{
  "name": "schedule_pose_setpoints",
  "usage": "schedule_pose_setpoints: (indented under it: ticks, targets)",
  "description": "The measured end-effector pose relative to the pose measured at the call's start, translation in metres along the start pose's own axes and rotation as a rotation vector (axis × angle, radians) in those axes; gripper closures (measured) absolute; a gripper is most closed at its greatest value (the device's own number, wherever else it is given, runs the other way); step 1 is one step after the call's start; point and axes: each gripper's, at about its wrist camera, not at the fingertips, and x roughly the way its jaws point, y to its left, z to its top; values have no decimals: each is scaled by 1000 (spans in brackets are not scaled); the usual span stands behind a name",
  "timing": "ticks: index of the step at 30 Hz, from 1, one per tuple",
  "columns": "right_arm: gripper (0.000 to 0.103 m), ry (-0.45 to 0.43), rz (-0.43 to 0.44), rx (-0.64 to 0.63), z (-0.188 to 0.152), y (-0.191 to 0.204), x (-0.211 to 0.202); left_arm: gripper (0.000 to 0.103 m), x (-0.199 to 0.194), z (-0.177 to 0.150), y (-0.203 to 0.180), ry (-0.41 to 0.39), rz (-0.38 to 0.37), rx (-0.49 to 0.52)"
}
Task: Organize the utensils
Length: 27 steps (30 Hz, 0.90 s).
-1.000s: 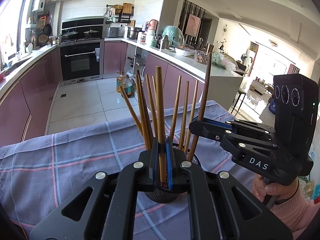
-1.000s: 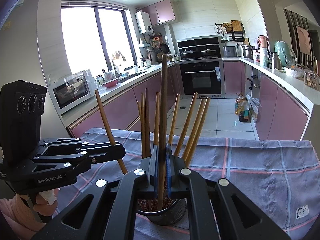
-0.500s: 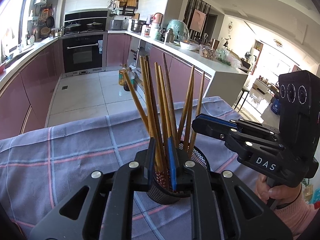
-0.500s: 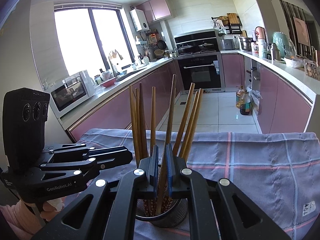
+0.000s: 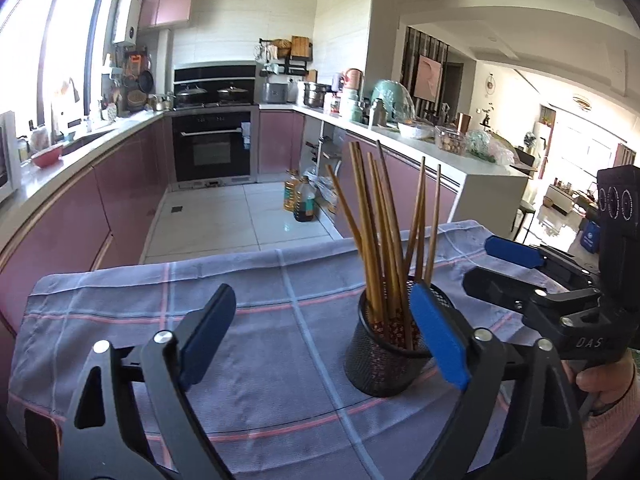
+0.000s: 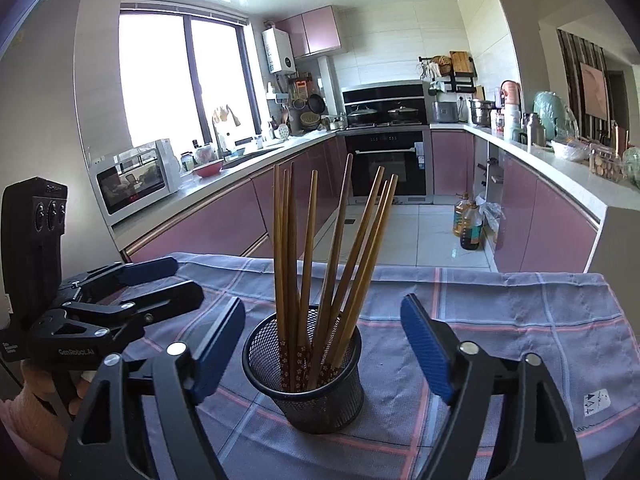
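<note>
A black mesh holder (image 6: 308, 396) stands on the checked cloth with several wooden chopsticks (image 6: 316, 248) upright in it, fanned apart. My right gripper (image 6: 323, 302) is open and its jaws are opening wide; the holder sits between and just beyond its blue pads, which touch nothing. In the left wrist view the holder (image 5: 384, 352) and the chopsticks (image 5: 380, 232) stand by the right finger of my left gripper (image 5: 322, 292), whose jaws are also opening and hold nothing. Each gripper shows in the other's view: the right gripper (image 5: 484, 264) at the right, the left gripper (image 6: 186, 278) at the left.
The blue-grey cloth (image 6: 500, 320) with pink lines covers the table to its far edge. Behind it lie a tiled floor with oil bottles (image 6: 468, 224), pink cabinets and an oven (image 6: 388, 168). A hand (image 5: 600, 380) holds the right gripper's handle.
Both grippers were shut on a chopstick over the holder. Both now stand wide open, the chopsticks rest in the holder, and both grippers have drawn back from it.
</note>
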Motion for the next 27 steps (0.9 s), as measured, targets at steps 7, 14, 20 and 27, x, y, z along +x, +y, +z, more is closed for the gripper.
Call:
schedule_pose_setpoints:
  ticks: [7,14,20,27]
  targets:
    - [6,-54,-68,-48,-13,17,-10,6,-34,-14,7,-90,140,2]
    - [6,-134,-125,-70,-23,31,-25,6,-69,-30,15,-170,232,-20]
    - [6,-177,-133,-83,-33,41,-34,6,-93,-42,10,-229,262,-20]
    - [6,-192,-133,-68,-36,43,-36,6,-108,-43,6,-267,284,-21]
